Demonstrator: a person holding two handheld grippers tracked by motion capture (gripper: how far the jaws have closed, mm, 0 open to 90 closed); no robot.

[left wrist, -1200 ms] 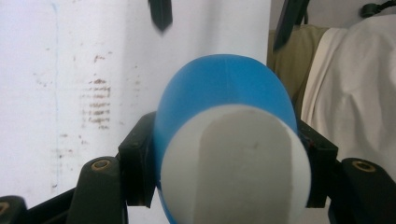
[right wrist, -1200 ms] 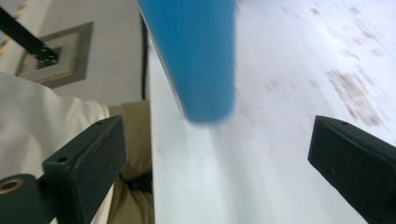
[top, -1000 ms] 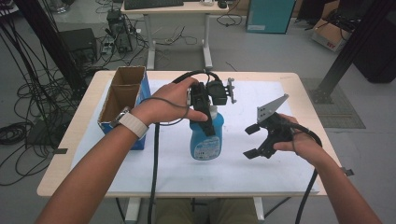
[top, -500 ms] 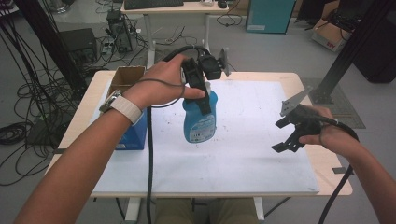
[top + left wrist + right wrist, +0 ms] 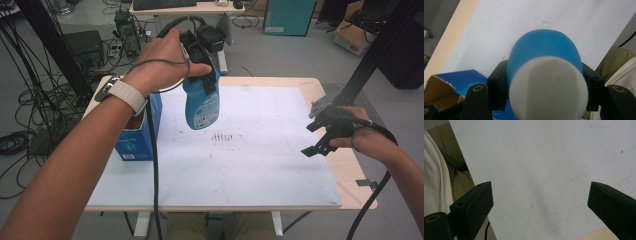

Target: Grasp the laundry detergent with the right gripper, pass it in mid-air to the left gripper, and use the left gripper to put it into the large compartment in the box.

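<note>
Carrying a blue bottle point(image 5: 202, 100) in mid-air, the left tool point(image 5: 202, 75) is clamped on its upper part, and the bottle hangs clear above the white mat point(image 5: 250, 150) near the counter's point(image 5: 300, 82) eleven o'clock corner. Judging by this, the lift is done and the transfer is in hand; next comes lowering it accurately, perhaps into the open blue cardboard box point(image 5: 137, 137) at nine o'clock, whose contents are hidden. At three o'clock, the right tool point(image 5: 317, 137) has its jaws wide apart, holding nothing.
</note>
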